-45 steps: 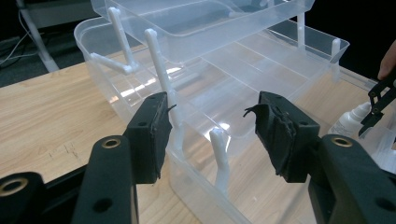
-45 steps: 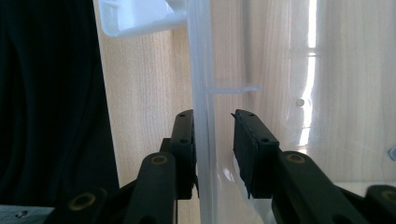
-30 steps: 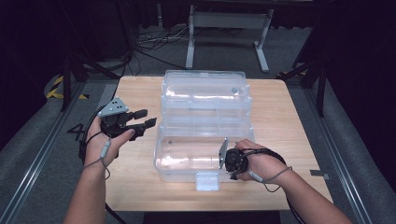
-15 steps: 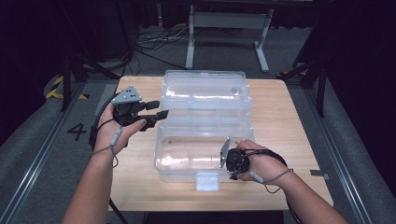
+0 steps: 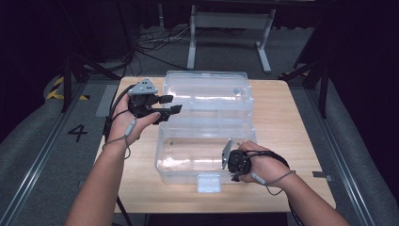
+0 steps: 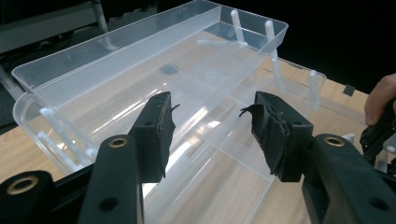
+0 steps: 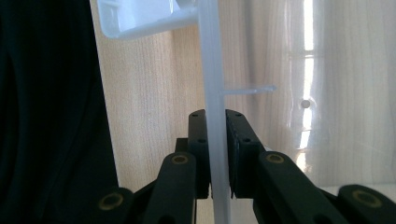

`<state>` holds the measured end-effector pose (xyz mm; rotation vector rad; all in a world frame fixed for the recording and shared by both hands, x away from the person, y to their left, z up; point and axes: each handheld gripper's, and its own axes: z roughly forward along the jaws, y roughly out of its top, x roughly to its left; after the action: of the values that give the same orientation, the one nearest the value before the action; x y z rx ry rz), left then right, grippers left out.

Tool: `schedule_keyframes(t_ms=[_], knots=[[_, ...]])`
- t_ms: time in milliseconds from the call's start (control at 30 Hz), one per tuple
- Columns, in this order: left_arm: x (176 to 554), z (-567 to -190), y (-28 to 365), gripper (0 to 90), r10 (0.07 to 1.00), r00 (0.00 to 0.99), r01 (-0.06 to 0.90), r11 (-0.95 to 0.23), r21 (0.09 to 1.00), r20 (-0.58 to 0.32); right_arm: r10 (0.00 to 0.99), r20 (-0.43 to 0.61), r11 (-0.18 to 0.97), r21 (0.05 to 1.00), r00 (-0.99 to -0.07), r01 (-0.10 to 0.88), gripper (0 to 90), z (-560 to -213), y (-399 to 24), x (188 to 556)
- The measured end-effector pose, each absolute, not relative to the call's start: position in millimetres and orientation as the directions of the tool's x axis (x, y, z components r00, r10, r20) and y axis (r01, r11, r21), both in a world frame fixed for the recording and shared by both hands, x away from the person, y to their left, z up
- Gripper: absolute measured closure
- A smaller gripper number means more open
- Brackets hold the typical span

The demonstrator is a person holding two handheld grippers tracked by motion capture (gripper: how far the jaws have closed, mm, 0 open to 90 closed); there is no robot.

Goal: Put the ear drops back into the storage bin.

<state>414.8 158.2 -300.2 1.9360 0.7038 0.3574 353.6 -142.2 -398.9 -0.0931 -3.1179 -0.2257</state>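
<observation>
Clear box (image 5: 207,127) gripped — left gripper (image 5: 167,107) nearer.

My right gripper (image 5: 231,165) sits at the near right corner of the clear box (image 5: 207,122), its jaws closed on the front wall (image 7: 215,140), one on each side of it. The latch tab (image 5: 209,182) hangs just left of those jaws on the same wall. My left gripper (image 5: 170,104) hovers at the box's far left, jaws apart, with nothing between them. Ahead of them lies the upper tray (image 6: 154,70), and below and beyond it the lower compartment (image 6: 224,182). The box rests on the table (image 5: 291,127).
</observation>
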Motion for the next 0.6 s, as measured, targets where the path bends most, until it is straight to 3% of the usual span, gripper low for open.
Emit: schedule_keyframes(t_ms=[600], knots=[[454.4,-307.6,117.2,48.9,0.533,0.846,0.291,-0.415,0.862,-0.029,0.063,0.026,0.983,0.170,-0.998,0.066,81.6,-399.9,-145.7,354.8]])
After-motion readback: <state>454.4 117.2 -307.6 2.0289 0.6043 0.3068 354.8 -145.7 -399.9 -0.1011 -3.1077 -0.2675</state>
